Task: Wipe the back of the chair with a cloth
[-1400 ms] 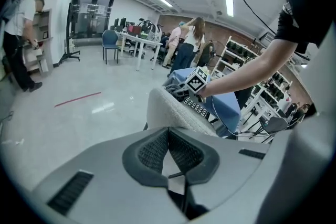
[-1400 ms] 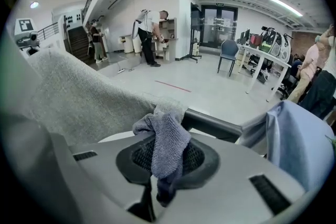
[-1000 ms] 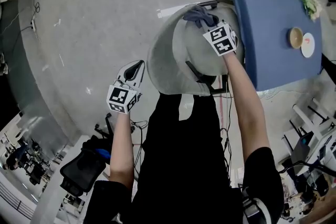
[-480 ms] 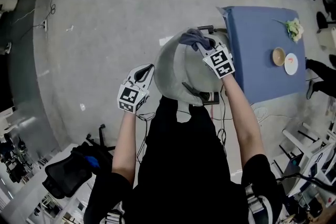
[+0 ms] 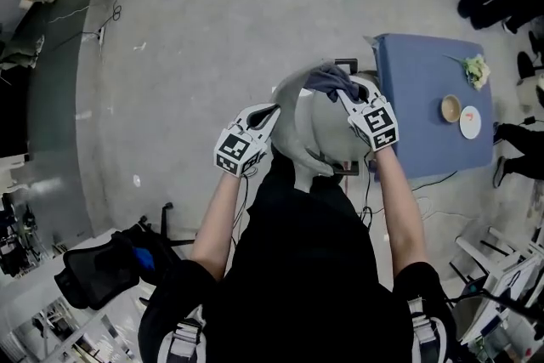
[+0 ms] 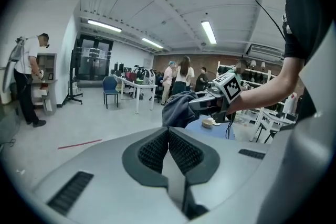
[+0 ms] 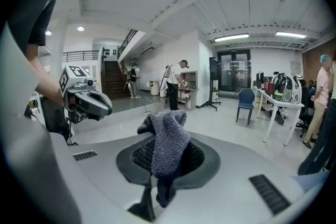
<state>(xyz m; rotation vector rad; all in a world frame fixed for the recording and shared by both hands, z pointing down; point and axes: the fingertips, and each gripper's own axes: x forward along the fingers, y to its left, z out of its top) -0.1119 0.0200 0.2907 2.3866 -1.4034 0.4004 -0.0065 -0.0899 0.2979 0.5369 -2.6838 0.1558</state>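
The grey shell chair [image 5: 295,116] stands below me beside a blue table. My right gripper [image 5: 347,95] is shut on a dark grey knitted cloth [image 5: 330,81], which rests at the top rim of the chair's back. In the right gripper view the cloth [image 7: 167,136] hangs bunched out of the shut jaws. My left gripper [image 5: 269,112] is shut and holds nothing; its tip is right next to the left edge of the chair's back, and I cannot tell whether it touches. The left gripper view shows its jaws [image 6: 168,130] pressed together, with the right gripper [image 6: 212,102] and the cloth [image 6: 178,109] ahead.
The blue table [image 5: 421,127] stands right of the chair with a bowl [image 5: 450,108], a plate [image 5: 469,121] and flowers [image 5: 476,69] on it. A black office chair [image 5: 98,272] is at the lower left. Cables lie on the floor by the chair. People stand at the upper right.
My left gripper has moved right, from open floor to the left edge of the chair's back. The right gripper keeps the cloth at the top rim. The head view has shifted.
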